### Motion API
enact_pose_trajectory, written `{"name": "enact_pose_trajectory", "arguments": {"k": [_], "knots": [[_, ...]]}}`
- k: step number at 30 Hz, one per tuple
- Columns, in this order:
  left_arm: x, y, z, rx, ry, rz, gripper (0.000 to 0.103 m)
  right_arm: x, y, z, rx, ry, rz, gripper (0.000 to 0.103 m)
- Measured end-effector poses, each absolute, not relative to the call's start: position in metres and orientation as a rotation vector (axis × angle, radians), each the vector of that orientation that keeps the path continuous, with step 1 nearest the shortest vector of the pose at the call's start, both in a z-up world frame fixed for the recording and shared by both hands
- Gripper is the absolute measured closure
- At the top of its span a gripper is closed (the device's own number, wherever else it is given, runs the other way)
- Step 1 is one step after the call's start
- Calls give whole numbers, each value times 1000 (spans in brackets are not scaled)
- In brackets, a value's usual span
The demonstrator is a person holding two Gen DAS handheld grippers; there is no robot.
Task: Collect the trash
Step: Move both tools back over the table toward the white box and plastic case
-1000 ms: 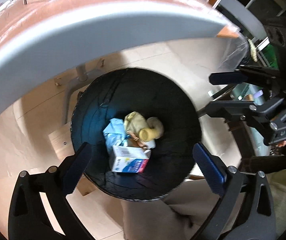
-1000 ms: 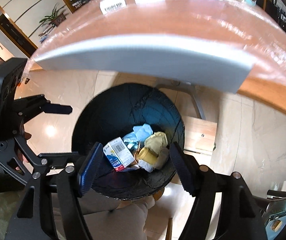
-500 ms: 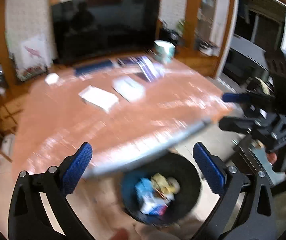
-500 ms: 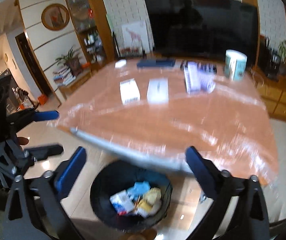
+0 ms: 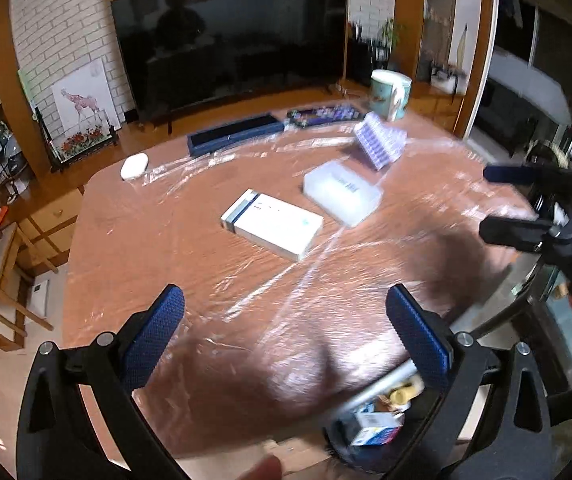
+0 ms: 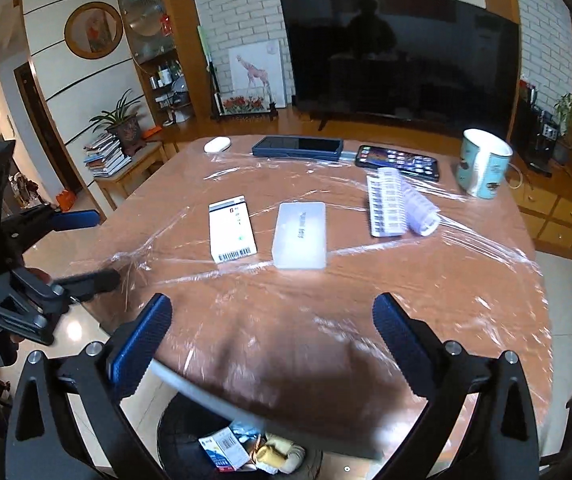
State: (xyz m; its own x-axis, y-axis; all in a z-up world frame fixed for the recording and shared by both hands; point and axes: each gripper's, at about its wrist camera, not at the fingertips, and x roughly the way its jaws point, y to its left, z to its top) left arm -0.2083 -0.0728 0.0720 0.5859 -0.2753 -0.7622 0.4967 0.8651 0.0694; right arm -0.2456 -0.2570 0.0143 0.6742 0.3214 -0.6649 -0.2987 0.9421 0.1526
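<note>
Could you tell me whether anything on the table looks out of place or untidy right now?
Mostly the clear plastic film covering the table: it lies wrinkled and bunched in ridges. The strip of vials is partly curled up at one side.

Both grippers rose and tilted up from the bin (image 6: 190,432). One second before, each camera looked straight down into it from under the table (image 5: 190,240) edge; now both looked across the table top, and the bin showed only at the bottom edge of each view. The white box (image 6: 232,229), the clear case (image 6: 301,235) and the mug (image 6: 482,168) came into view. The right gripper (image 6: 272,342) jaws stood wider apart than before.
</note>
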Motion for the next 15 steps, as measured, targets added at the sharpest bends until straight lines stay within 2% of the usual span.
{"name": "enact_pose_trajectory", "arguments": {"k": [15], "knots": [[-137, -94, 28, 525, 885, -613, 2, -157, -238, -29, 27, 910, 285, 4]]}}
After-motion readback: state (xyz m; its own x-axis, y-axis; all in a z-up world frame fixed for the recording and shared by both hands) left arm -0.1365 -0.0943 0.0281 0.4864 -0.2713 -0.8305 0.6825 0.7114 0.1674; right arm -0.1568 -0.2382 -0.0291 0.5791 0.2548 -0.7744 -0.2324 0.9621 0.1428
